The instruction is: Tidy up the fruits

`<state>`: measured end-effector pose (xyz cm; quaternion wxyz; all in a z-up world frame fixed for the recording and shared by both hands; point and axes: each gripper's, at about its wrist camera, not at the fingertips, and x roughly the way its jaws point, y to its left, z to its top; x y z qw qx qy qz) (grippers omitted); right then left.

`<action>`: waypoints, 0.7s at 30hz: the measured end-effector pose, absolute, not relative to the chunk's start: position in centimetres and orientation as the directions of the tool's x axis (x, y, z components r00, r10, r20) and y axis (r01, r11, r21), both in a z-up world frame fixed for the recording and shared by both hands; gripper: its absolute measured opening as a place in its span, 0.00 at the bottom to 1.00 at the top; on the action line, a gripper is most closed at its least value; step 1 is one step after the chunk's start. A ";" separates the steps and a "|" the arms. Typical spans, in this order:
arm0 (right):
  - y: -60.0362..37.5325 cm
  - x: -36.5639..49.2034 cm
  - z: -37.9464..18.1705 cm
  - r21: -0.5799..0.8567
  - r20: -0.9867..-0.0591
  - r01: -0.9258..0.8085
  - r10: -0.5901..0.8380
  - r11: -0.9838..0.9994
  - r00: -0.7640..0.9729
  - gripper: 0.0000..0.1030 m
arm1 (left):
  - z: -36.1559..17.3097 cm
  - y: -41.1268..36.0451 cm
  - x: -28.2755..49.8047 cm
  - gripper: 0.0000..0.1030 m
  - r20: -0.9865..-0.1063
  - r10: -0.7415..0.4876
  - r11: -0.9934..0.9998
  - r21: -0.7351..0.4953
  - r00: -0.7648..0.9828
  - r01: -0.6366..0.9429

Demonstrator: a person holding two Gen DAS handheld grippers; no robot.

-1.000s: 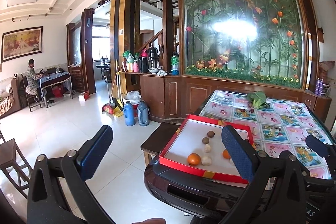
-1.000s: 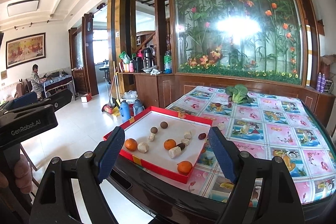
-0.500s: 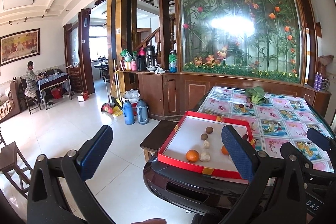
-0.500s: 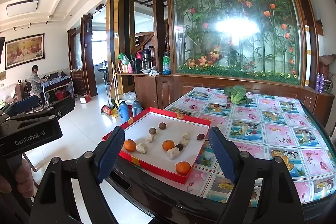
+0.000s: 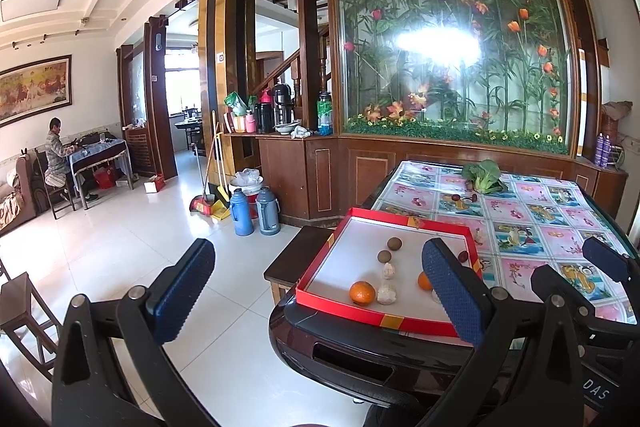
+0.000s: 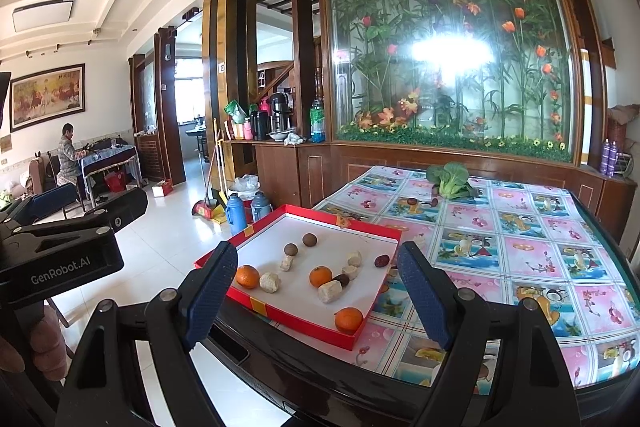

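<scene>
A red tray with a white floor (image 6: 384,231) (image 5: 320,301) lies on the table's near left corner. In it are three oranges (image 6: 247,275) (image 6: 320,275) (image 6: 349,319), two brown round fruits (image 6: 309,239), a red date (image 6: 382,260) and several pale lumps (image 6: 330,291). My right gripper (image 6: 316,295) is open and empty, held in front of the tray, short of the table edge. My left gripper (image 5: 316,293) is open and empty, further left, over the floor and the table corner. An orange (image 5: 362,293) shows in the left wrist view.
The table has a patterned cloth (image 6: 520,251). A green leafy vegetable (image 6: 450,181) and small dark fruits (image 6: 412,201) lie at its far side. A dark stool (image 5: 298,259) stands left of the table. Two thermos flasks (image 5: 256,211) stand on the floor.
Both grippers have drifted slightly back and up from the table; the tray looks a little lower and farther in both views. Both stay open.
</scene>
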<state>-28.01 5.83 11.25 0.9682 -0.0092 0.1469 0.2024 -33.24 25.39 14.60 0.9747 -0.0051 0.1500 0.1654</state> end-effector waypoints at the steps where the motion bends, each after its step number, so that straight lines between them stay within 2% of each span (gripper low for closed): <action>1: 5.9 -28.1 11.2 0.042 -0.288 -0.394 0.388 0.918 0.875 0.80 | 14.6 25.3 -33.2 1.00 -0.292 0.322 0.945 0.039 0.901 -0.325; 21: 5.9 -28.1 11.2 0.038 -0.287 -0.393 0.387 0.919 0.876 0.80 | 14.3 24.5 -32.8 1.00 -0.298 0.306 0.951 0.046 0.905 -0.306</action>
